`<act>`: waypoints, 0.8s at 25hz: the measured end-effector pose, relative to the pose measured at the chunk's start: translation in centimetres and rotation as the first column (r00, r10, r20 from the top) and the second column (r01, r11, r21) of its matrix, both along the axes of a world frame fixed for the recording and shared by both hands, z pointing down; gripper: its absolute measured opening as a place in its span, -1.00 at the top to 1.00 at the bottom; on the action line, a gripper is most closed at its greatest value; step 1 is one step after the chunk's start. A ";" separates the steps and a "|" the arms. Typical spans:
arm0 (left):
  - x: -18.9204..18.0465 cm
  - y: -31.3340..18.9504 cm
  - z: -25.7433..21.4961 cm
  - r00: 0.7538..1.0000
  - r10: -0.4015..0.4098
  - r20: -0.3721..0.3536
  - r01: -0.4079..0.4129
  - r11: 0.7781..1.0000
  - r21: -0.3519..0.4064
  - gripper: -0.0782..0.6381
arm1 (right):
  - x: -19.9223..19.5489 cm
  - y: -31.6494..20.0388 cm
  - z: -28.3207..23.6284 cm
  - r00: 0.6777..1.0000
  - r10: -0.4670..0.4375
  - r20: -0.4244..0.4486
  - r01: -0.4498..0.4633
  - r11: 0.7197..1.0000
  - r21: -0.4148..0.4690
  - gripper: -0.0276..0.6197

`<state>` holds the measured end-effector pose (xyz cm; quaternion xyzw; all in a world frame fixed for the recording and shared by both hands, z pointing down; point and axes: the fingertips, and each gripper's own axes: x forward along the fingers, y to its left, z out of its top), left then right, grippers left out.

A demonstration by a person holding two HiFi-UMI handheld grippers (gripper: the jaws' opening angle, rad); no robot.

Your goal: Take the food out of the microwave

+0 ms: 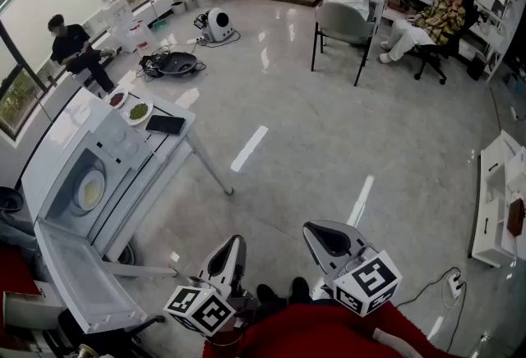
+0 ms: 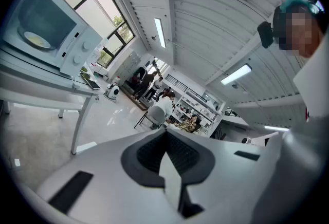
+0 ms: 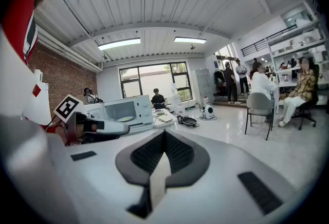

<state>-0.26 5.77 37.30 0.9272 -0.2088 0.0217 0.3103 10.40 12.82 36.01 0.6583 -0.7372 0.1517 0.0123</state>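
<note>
The plate [image 1: 90, 190] of food is seen lying inside the microwave [image 1: 57, 176], whose door [image 1: 78, 282] is swung open, on the counter [image 1: 182, 137] at the person's left; it is not yet taken out. Both tools are held low and close to the body, well apart from the microwave. The left hand-held gripper [image 1: 233, 248] is clenched on nothing, its pads pressed together, and the right hand-held gripper [image 1: 327, 238] is likewise closed and empty. The task is judged to be at its very start, with the whole reach to be made. Several risks are foreseen. If the jaws are not opened before the cavity is entered, the plate may be pushed deeper or knocked rather than gripped. The plate looks shallow and flat, so a grip taken on one thin rim could let it tilt — food may then be spilled into the cavity or onto the open door. The door juts out on the person's side of the cavity, and it may be struck by a gripper brought in too low. Beside the microwave two small dishes [image 1: 138, 111] and a dark tablet [image 1: 165, 124] are set on the counter, so room for putting the plate down is limited — these may be bumped if the plate is swung out wide. How hot or heavy the plate is cannot be told.
</note>
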 end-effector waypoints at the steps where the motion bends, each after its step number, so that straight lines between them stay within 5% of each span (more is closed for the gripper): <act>1: 0.1 0.1 0.0 1.000 -0.001 0.002 0.001 1.000 0.000 0.76 | 0.1 0.1 0.1 1.000 0.003 0.004 -0.003 1.000 0.001 0.89; 3: 0.3 0.2 -0.1 1.000 -0.009 0.026 0.009 1.000 0.027 0.76 | 0.4 0.3 0.1 1.000 0.006 0.007 -0.006 1.000 0.003 0.89; 5: 0.3 0.2 -0.5 0.994 -0.037 0.099 0.024 0.991 0.131 0.76 | 0.8 0.3 0.1 1.000 0.008 0.006 -0.008 1.000 0.002 0.89; 9: 0.6 -0.1 -1.6 0.972 -0.096 0.213 0.015 0.935 0.354 0.76 | 1.3 0.6 0.4 1.000 0.014 0.014 -0.014 1.000 0.001 0.89; 20: -0.1 0.3 -0.2 0.970 -0.157 0.186 0.106 0.960 0.260 0.76 | 1.6 2.0 0.7 0.999 -0.049 0.017 0.049 0.999 -0.006 0.88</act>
